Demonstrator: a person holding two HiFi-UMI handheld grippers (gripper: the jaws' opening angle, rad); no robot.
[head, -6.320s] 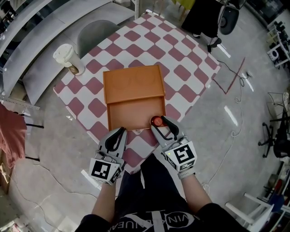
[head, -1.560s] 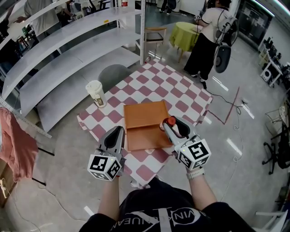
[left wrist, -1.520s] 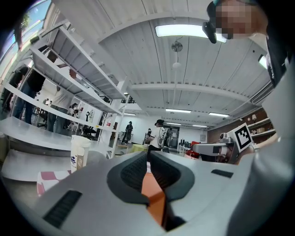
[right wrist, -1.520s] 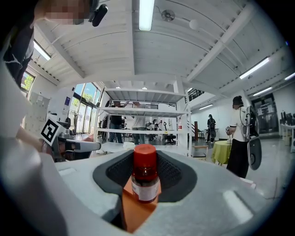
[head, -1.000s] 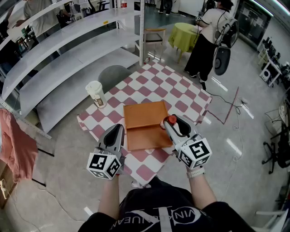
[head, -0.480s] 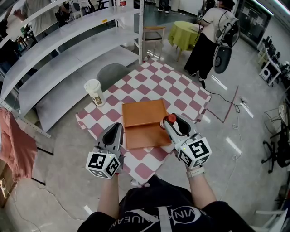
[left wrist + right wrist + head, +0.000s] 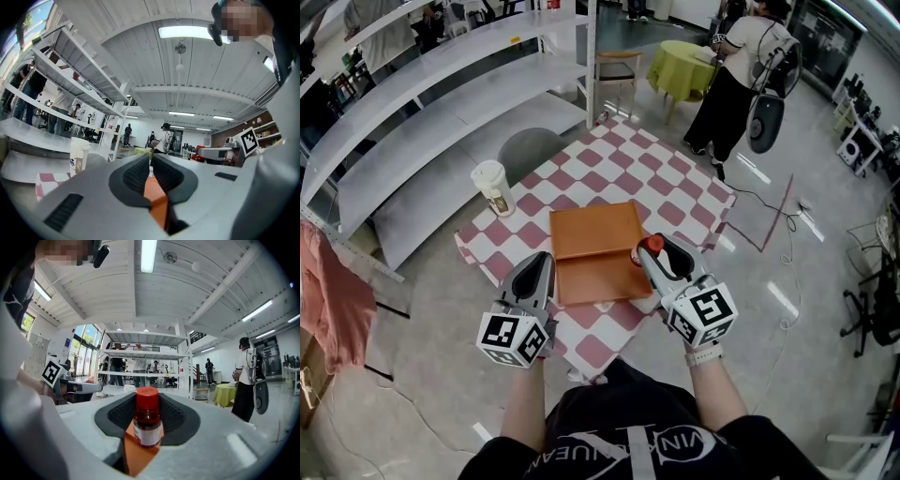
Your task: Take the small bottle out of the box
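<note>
A small brown bottle [image 7: 147, 423] with a red cap [image 7: 652, 245] and a white label stands upright between the pads of my right gripper [image 7: 147, 406], which is shut on it. In the head view that gripper [image 7: 656, 255] holds the bottle over the right edge of the orange box [image 7: 595, 255]. The box lies open on the checkered table [image 7: 675, 178]. My left gripper [image 7: 535, 269] hovers at the box's front left corner. Its jaws [image 7: 151, 161] are shut with nothing between them, and the orange box [image 7: 157, 199] shows behind them.
A paper cup [image 7: 492, 187] with a lid stands at the table's left corner. Long white shelves [image 7: 441, 103] run behind the table. A person [image 7: 741, 75] stands beside a green-clothed table [image 7: 682, 66] at the back right. Cables lie on the floor at the right.
Since the oldest frame the head view has drawn back, so the table looks smaller. Over the last second both grippers and the bottle have kept their places.
</note>
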